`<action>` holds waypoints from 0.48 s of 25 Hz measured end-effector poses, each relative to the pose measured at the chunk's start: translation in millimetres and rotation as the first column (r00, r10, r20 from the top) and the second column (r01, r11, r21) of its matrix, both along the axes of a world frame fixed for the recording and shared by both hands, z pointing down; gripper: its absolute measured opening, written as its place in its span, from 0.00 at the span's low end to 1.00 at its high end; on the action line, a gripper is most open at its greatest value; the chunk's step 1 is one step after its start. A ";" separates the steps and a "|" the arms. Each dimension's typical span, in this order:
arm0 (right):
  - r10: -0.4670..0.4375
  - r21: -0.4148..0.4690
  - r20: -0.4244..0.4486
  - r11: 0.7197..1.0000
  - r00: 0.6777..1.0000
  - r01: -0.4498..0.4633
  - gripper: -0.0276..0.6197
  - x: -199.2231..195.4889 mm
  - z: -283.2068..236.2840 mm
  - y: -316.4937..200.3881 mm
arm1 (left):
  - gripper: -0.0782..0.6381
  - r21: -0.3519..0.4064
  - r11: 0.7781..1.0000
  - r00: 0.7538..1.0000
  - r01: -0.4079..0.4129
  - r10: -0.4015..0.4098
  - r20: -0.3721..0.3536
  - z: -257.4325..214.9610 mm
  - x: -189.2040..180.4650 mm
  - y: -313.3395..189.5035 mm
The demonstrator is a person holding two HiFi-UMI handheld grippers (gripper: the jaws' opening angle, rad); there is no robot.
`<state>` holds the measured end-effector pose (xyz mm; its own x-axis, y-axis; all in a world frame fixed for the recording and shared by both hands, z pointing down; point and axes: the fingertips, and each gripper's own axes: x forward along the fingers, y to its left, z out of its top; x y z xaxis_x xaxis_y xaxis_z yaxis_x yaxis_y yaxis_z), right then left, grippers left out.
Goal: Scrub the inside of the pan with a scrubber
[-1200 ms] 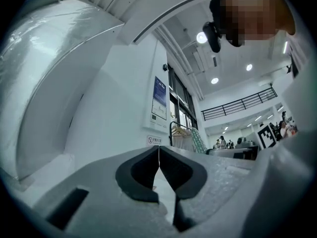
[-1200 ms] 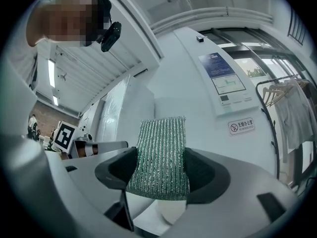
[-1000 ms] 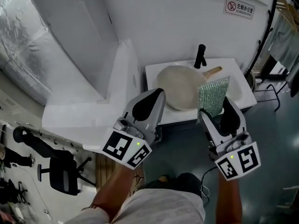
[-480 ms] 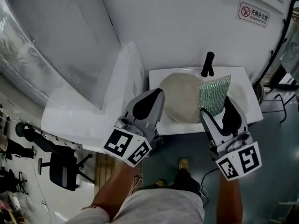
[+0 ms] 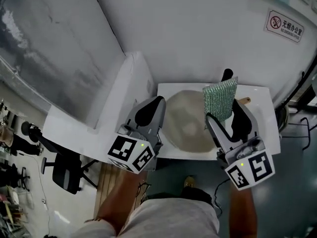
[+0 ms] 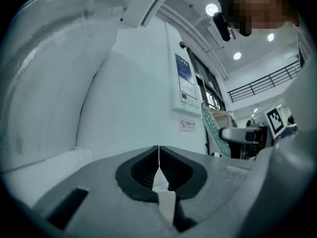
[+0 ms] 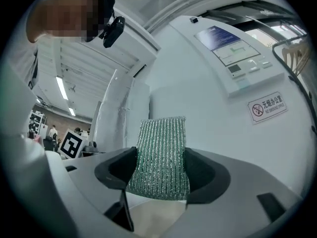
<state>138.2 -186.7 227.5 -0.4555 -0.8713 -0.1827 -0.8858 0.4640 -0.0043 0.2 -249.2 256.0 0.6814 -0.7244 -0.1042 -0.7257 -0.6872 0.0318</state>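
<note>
Holding the green scrubber (image 5: 220,98) upright, the right gripper (image 5: 225,118) pinched its lower end between both jaws, and the mesh stuck up past the tips. The left gripper (image 5: 157,104) had its jaws pressed together with nothing between them. The cream pan (image 5: 185,128) lay in the white sink (image 5: 266,115), its wooden handle (image 5: 243,101) pointing right, close to the black faucet (image 5: 227,75). Compared with a second before, both grippers had come forward over the sink. The left gripper's tip, earlier short of the sink's near edge, now appeared at the pan's left rim in the head view. The scrubber now overlapped the pan's upper right part beside the faucet. The grip on the scrubber was unchanged, and the left jaws had stayed closed.
</note>
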 end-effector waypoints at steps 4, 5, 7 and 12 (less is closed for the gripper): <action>-0.052 -0.021 0.002 0.998 0.999 0.052 0.51 6.7 5.6 -25.7 | 0.13 -0.042 0.996 0.995 0.074 -0.071 0.071 14.0 0.0 -21.3; -0.063 -0.026 0.003 0.998 0.998 0.063 0.51 7.9 7.8 -32.1 | 0.14 -0.058 0.994 0.992 0.090 -0.085 0.088 19.1 0.0 -26.0; -0.079 -0.040 0.003 0.996 0.997 0.079 0.51 9.8 14.3 -44.0 | 0.14 -0.092 0.989 0.987 0.116 -0.104 0.124 31.2 0.0 -34.0; -0.093 -0.096 -0.007 0.991 0.996 0.092 0.51 6.5 34.0 -68.2 | 0.14 -0.182 0.970 0.974 0.163 -0.128 0.189 58.9 -5.6 -51.9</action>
<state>144.7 -254.9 261.6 -0.5366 -0.8384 -0.0952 -0.8393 0.5420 -0.0426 -5.4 -301.1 314.9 0.5624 -0.8111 0.1605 -0.8234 -0.5672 0.0186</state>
